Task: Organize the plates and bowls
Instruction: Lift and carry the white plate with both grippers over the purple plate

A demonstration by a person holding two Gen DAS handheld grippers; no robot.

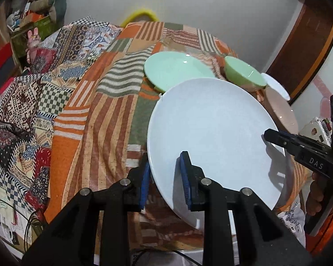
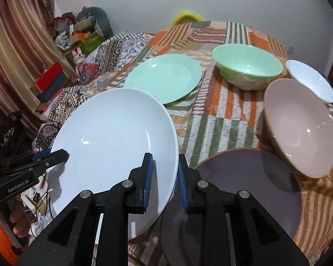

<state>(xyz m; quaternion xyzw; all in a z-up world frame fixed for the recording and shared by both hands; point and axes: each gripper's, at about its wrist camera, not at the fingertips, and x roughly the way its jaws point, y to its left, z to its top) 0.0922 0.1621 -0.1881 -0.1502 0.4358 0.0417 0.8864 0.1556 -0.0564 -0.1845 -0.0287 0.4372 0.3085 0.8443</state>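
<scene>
A large white plate [image 1: 213, 133] [image 2: 113, 141] is held tilted above the table between both grippers. My left gripper [image 1: 165, 173] is shut on its left rim; it also shows in the right wrist view [image 2: 55, 156]. My right gripper [image 2: 164, 177] is shut on its right rim; it also shows in the left wrist view [image 1: 275, 136]. A mint green plate [image 2: 164, 78] [image 1: 177, 68] lies flat further back. A green bowl [image 2: 246, 68] [image 1: 244, 72], a small white bowl [image 2: 310, 79] and a pink bowl [image 2: 299, 126] [image 1: 282, 110] stand at the right. A grey plate [image 2: 244, 188] lies under my right gripper.
The table carries an orange striped patchwork cloth [image 1: 95, 122] [image 2: 219, 119]. A patterned blanket [image 1: 22, 102] lies to the left. Boxes and toys [image 2: 77, 37] are piled at the far left by a curtain [image 2: 17, 55]. A yellow chair back [image 1: 142, 14] stands behind the table.
</scene>
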